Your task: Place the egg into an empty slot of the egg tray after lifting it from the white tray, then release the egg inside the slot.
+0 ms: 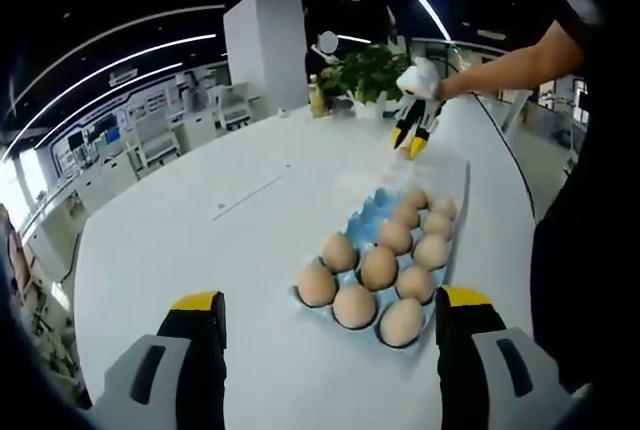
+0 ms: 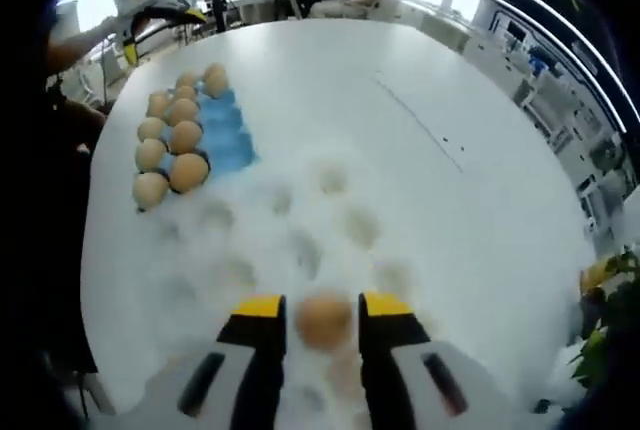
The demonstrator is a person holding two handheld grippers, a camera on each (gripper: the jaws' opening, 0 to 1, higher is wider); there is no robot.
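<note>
A broad white table (image 1: pixel 190 220) carries everything. On it, the left gripper view shows a blue egg tray (image 1: pixel 375 212) holding ten eggs, with empty slots at its far end; the right gripper view shows the same tray (image 2: pixel 222 135) from the other side, with seven eggs countable. Nearer in the right gripper view lies a white tray (image 2: pixel 300 240), its hollows blurred. The right gripper (image 2: pixel 322 322) has its jaws closed on one egg (image 2: pixel 324 318) over the white tray. The left gripper (image 1: pixel 330 312) hangs with jaws apart, holding nothing. A potted plant (image 1: pixel 370 70) stands at the table's far end.
</note>
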